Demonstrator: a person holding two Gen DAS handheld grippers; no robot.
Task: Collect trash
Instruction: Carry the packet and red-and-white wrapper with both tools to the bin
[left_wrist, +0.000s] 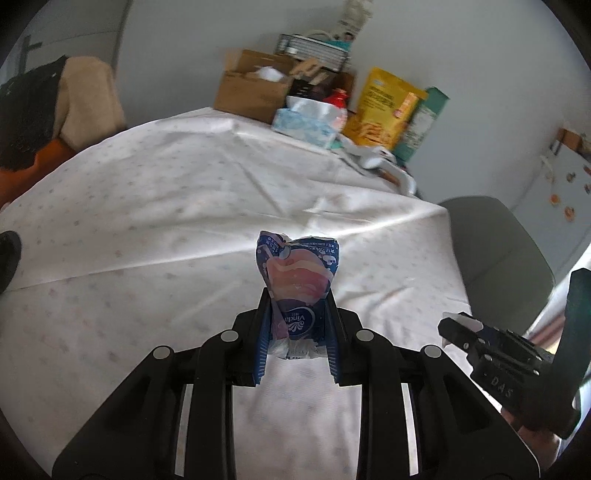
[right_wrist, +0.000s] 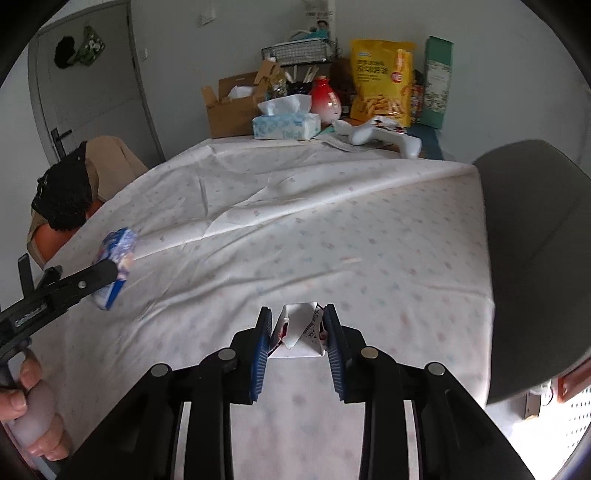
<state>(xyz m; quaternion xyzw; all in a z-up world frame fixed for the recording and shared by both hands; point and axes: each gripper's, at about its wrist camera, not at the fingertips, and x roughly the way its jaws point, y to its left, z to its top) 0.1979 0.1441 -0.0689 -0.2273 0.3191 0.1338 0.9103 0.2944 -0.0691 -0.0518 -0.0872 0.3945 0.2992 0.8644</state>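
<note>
1. While we hold the left gripper (left_wrist: 295, 306) above the desk (left_wrist: 147, 221), its jaws are closed on a crumpled blue Vinda tissue packet (left_wrist: 297, 284), which stands up between the blue pads and clear of the cloth.
2. From the right wrist view we see that same left gripper (right_wrist: 110, 273) at the left, with the packet (right_wrist: 116, 258) pinched at its tip over the desk's left side, and our left hand (right_wrist: 33, 413) wrapped round the handle.
3. Our right gripper (right_wrist: 299, 332) has its jaws drawn in on a folded white paper carton (right_wrist: 301, 330) with some red print, held just above the near part of the desk (right_wrist: 369, 240).
4. From the left wrist view, the right gripper (left_wrist: 458, 332) sits at the lower right, beside the desk's edge; we cannot make out what it holds from there.
5. A white cloth with faint coloured dots covers the desk, creased across the middle.
6. At the far end we see a cardboard box (right_wrist: 229, 107), a blue tissue box (right_wrist: 286, 123), a red-and-white vase (right_wrist: 323, 99), a yellow snack bag (right_wrist: 382, 81), a green carton (right_wrist: 437, 81) and a white game controller (right_wrist: 384, 136).
7. A grey chair (right_wrist: 535, 258) stands just beside the desk's right side.
</note>
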